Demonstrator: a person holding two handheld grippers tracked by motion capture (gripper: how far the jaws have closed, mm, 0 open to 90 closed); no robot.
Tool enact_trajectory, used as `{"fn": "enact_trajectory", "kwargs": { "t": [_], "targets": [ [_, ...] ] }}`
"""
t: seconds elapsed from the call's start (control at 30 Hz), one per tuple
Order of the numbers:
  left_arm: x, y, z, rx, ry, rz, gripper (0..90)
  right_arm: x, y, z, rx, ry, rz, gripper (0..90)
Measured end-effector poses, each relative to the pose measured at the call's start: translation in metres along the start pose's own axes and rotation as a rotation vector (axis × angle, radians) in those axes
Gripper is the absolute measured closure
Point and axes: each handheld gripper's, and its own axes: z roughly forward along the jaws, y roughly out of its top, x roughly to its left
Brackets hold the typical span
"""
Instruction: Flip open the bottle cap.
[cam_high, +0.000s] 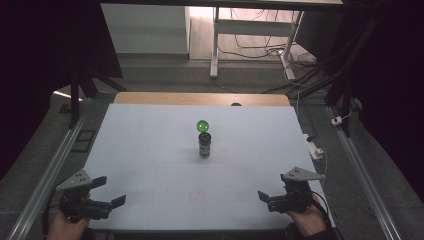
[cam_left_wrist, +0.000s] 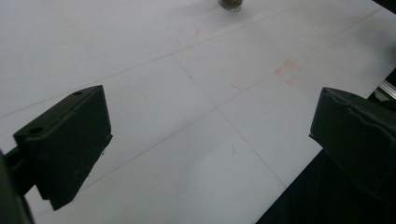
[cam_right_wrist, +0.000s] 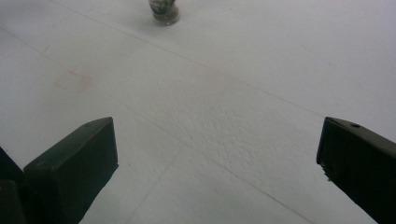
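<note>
A small dark jar (cam_high: 204, 145) stands upright in the middle of the white table (cam_high: 150, 165). A shiny green ball (cam_high: 203, 125) shows right above it; I cannot tell whether it rests on the jar's top or lies just behind it. My left gripper (cam_high: 112, 191) is held at the near left corner, open and empty. At the near right, my right gripper (cam_high: 272, 186) is also open and empty. The left gripper (cam_left_wrist: 210, 112) has its jaws wide apart, with the jar's base (cam_left_wrist: 231, 3) far ahead. The right gripper (cam_right_wrist: 217, 135) is likewise spread, and the jar's base (cam_right_wrist: 164, 10) is at the top.
A wooden strip (cam_high: 200, 98) runs along the table's far edge. Metal rails (cam_high: 55, 160) flank both sides. A white plug with its cable (cam_high: 315, 150) lies off the right edge. White desk legs (cam_high: 215, 45) and loose cables are on the floor beyond.
</note>
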Motion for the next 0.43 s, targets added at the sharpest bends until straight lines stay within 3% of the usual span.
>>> {"fn": "enact_trajectory", "kwargs": {
  "t": [0.27, 0.43],
  "targets": [
    [-0.001, -0.010, -0.005, 0.054, 0.072, 0.013, 0.0, -0.004, -0.010, -0.011, 0.025, -0.028, 0.036, 0.0],
    [0.000, -0.010, -0.004, 0.064, 0.078, 0.002, 0.0, -0.005, -0.012, -0.012, 0.036, -0.034, 0.043, 0.0]
  ]
}}
